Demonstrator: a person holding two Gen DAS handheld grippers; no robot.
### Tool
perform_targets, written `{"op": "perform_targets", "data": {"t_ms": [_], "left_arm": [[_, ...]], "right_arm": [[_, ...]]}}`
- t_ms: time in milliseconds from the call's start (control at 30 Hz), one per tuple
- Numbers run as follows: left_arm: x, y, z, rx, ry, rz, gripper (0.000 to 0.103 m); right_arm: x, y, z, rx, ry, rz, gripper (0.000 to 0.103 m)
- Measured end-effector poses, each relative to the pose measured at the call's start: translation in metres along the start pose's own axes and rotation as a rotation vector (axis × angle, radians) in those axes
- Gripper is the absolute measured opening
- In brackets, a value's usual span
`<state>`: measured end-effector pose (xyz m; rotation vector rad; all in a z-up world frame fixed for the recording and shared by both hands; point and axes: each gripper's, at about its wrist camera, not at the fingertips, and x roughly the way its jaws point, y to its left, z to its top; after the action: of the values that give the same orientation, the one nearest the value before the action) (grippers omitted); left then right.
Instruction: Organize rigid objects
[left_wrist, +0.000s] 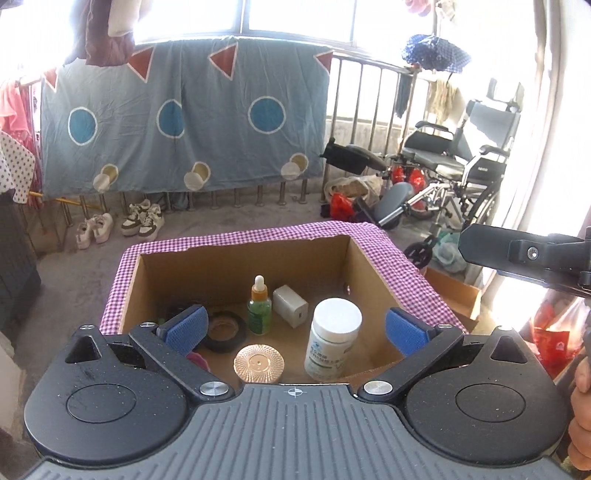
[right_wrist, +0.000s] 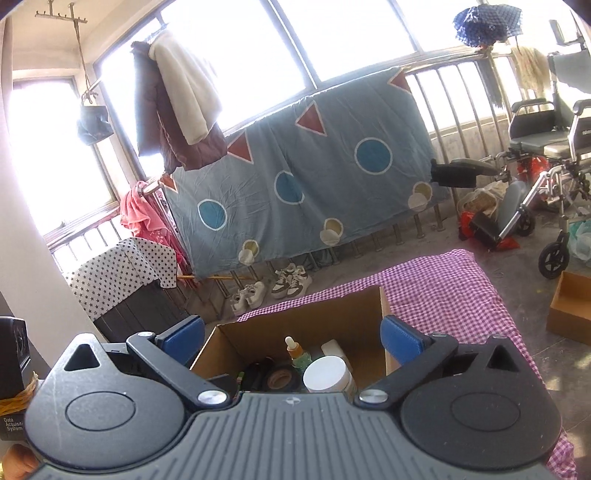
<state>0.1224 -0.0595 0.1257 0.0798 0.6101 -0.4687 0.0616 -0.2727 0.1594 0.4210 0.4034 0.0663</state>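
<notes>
Below left claw, box, bottle

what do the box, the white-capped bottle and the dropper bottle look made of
The box looks like plain corrugated cardboard: matte brown, with a rough cut top edge. The white-capped bottle seems opaque white plastic, smooth with a slight sheen and a printed label. The dropper bottle is see-through green, glass or clear plastic; I cannot tell which.

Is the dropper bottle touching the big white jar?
Apart. The left wrist view shows bare box floor between the dropper bottle and the white jar.
</notes>
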Motion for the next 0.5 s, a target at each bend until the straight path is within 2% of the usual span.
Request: {"op": "perform_targets", "data": {"t_ms": [167, 233, 400, 500], "left_arm": [[0.003, 0.008, -0.007, -0.002, 0.028, 0.23, 0.103], [0.004, 0.01, -0.011, 0.003, 0.027, 0.265, 0.103], [0.004, 0.011, -0.019, 0.035, 0.011, 0.253, 0.103], [0.007, 0.009, -0.028, 0.061, 0.029, 0.314, 0.103]], "right_arm": [[-0.009, 0.024, -0.016, -0.091, 0.008, -0.105, 0.103], [-0.01, 0.031, -0.022, -0.136, 0.021, -0.155, 0.103], [-0.002, 0.037, -0.041, -0.189, 0.044, -0.266, 0.103], [0.017, 0.038, -0.053, -0.204, 0.101, -0.296, 0.103]]}}
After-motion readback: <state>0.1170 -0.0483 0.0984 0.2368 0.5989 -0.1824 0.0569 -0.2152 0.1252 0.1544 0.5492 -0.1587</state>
